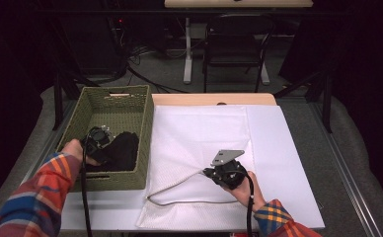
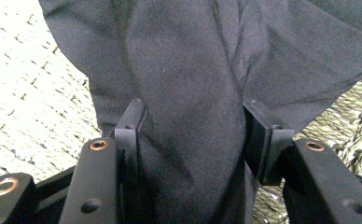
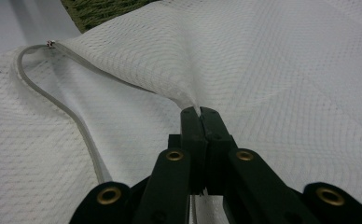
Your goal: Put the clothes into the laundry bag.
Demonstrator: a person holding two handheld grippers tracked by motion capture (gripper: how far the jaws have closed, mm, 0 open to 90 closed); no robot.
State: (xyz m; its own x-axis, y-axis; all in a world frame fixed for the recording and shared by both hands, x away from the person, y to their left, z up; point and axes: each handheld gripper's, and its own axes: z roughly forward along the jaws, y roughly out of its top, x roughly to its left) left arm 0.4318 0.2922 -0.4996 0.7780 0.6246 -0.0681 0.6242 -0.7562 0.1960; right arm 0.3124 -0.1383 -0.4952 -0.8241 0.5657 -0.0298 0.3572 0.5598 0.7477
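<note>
A black garment (image 1: 123, 150) lies inside the green woven basket (image 1: 115, 91) at the left. My left gripper (image 1: 109, 146) reaches down into the basket. In the left gripper view its jaws stand on either side of a thick fold of the garment (image 2: 184, 60), and both pads touch the cloth. A white mesh laundry bag (image 1: 199, 128) lies flat on the table to the right of the basket. My right gripper (image 1: 207, 172) is shut on the bag's upper layer and lifts it into a peak (image 3: 200, 111). The bag's grey zipper edge (image 3: 72, 112) curves open toward the basket.
A white sheet (image 1: 288, 148) covers the table under the bag. The basket's weave (image 2: 351, 126) shows beside the garment. Beyond the table's wooden far edge (image 1: 214, 98) stand a black chair (image 1: 236, 44) and cables on the floor.
</note>
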